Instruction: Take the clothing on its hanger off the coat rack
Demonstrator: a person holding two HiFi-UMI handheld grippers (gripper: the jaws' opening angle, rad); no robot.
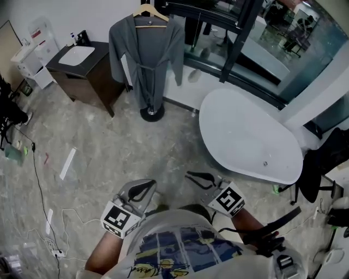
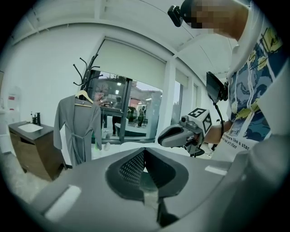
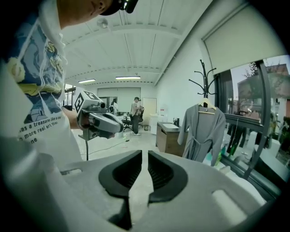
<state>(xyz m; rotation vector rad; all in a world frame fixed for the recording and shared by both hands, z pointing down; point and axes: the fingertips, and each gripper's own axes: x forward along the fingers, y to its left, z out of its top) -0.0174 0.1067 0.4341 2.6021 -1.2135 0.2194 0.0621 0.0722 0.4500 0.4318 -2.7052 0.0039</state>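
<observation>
nearest: person's printed shirt (image 1: pixel 180 245), both tools held low in front of it, side by side, well apart from the clothing.
left gripper (image 1: pixel 146 185): jaws closed together at the tips, nothing between them, per its own view.
right gripper (image 1: pixel 191 175): jaws parted by a narrow slit, nothing in the gap, only floor seen through it. not gripping anything.
both point toward the far side of the room, right one angled a bit left.
floor (image 1: pixel 109 141): grey marbled tile. a thin black cable (image 1: pixel 37 180) runs along the left side.
right of centre, mid distance: white oval bathtub (image 1: pixel 245 136).
far, centre-left: grey robe (image 1: pixel 146 60) on a light wooden hanger (image 1: pixel 151 13), hanging on the black coat rack (image 1: pixel 152 113). robe hangs straight down, belt tied at the waist, hem just above the rack's round base. rack's prongs show above the hanger in both gripper views.
far left, just beside the robe: dark wood vanity (image 1: pixel 92 79) with a white sink (image 1: pixel 76 54) on top.
behind the rack and tub: dark-framed window wall (image 1: pixel 240 38).
</observation>
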